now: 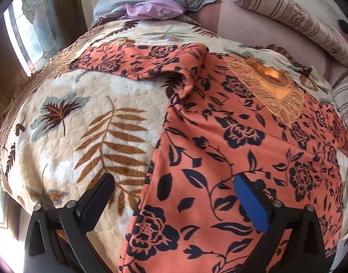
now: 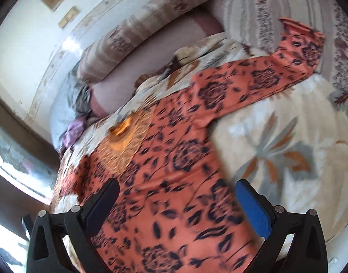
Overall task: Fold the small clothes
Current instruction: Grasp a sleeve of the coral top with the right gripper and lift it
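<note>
An orange top with a dark floral print (image 1: 219, 150) lies spread flat on a cream leaf-patterned blanket (image 1: 83, 113). It has a lace neck panel (image 1: 271, 91), and its left sleeve (image 1: 137, 61) stretches out to the left. My left gripper (image 1: 174, 184) is open and empty, hovering over the top's left side edge near the hem. In the right wrist view the same top (image 2: 174, 170) appears blurred, its other sleeve (image 2: 264, 77) stretched up to the right. My right gripper (image 2: 177, 188) is open and empty above the top's lower body.
A striped bolster pillow (image 1: 287, 16) and a grey-blue and purple pile of cloth (image 1: 155, 2) lie at the head of the bed. A window (image 1: 28, 29) is at the left. Another patterned pillow (image 2: 276, 6) lies past the right sleeve.
</note>
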A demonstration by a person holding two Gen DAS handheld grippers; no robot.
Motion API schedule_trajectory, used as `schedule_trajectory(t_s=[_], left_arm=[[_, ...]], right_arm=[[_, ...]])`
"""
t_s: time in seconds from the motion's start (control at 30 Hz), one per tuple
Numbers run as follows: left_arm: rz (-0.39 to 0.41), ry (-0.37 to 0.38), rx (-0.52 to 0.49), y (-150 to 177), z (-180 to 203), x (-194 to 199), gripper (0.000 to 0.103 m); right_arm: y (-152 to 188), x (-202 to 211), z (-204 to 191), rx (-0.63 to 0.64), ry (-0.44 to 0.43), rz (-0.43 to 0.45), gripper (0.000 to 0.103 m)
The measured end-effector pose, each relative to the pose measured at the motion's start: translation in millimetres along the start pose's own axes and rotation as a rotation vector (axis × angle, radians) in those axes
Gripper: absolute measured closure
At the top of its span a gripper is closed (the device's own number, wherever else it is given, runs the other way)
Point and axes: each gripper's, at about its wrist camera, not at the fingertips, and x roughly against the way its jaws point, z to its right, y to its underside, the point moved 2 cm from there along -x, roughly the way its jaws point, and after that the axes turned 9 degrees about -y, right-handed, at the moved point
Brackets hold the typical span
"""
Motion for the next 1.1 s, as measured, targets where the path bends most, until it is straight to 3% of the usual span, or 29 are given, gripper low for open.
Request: schedule_trajectory(t_s=[0.1, 0.23, 0.33, 0.47, 0.5, 0.57, 0.6, 0.63, 0.7, 0.77, 0.87, 1.03, 1.1], left_arm=[[-0.021, -0.025, 0.008, 1, -3, -12, 0.0], [-0.024, -0.022, 0.01, -2, 2, -19, 0.0], [-0.016, -0.01, 0.01, -4, 7, -19, 0.0], [-0.011, -0.004, -0.007, -7, 15, -20, 0.0], [-0.011, -0.005, -0.011, -8, 16, -21, 0.0], [-0.011, -0.002, -0.016, -8, 17, -23, 0.0], [-0.011, -0.001, -0.015, -8, 16, -24, 0.0], [-0.01, 0.0, -0.013, -9, 15, -25, 0.0], [-0.003, 0.0, -0.007, -9, 10, -25, 0.0], [0.007, 0.008, 0.007, -9, 3, -25, 0.0], [0.027, 0.017, 0.024, -9, -8, -24, 0.0], [0.042, 0.043, 0.071, -6, -30, -23, 0.0], [0.046, 0.051, 0.091, -4, -39, -22, 0.0]], right_arm=[[-60, 9, 42, 0.088, 0.183, 0.132, 0.001], [-139, -5, 68, 0.333, 0.397, 0.186, 0.001], [-181, -29, 77, 0.522, 0.538, 0.134, 0.002], [-217, -51, 110, 0.535, 0.621, 0.032, 0.002], [-221, -61, 118, 0.535, 0.624, -0.007, 0.007], [-222, -78, 131, 0.546, 0.66, -0.088, 0.034], [-219, -81, 137, 0.53, 0.698, -0.123, 0.073], [-223, -82, 144, 0.485, 0.694, -0.145, 0.088], [-230, -72, 148, 0.378, 0.618, -0.134, 0.091], [-236, -53, 139, 0.261, 0.471, -0.093, 0.096], [-242, -29, 99, 0.191, 0.255, -0.048, 0.096], [-234, 1, -29, 0.165, -0.146, 0.01, 0.096], [-220, 2, -88, 0.201, -0.268, 0.014, 0.096]])
